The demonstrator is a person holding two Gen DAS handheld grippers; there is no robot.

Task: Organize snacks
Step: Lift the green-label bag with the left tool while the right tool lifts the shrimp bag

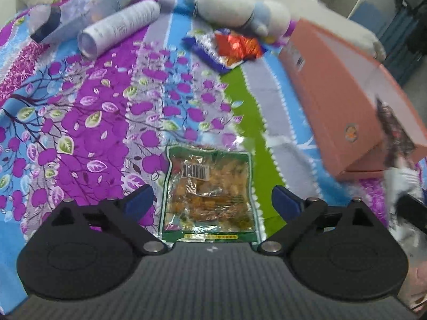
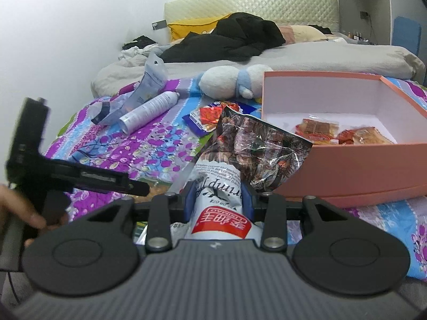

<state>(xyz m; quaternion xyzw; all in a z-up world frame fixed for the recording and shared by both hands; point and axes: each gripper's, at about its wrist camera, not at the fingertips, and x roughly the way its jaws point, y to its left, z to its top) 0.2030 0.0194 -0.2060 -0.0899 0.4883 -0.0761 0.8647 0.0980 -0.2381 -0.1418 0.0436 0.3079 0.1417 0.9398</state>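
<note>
A green-edged clear snack packet lies flat on the flowered bedspread. My left gripper stands wide open around it, blue pads apart from its sides. My right gripper is shut on a crinkled white and dark shrimp snack bag, held up just left of the open pink box. Two orange snack packs lie inside the box. The same bag shows at the right edge of the left wrist view, against the pink box.
Red and blue snack wrappers lie behind, near a white and blue plush toy. A white spray can and a grey pouch lie at the far left. A dark garment and pillows sit farther up the bed.
</note>
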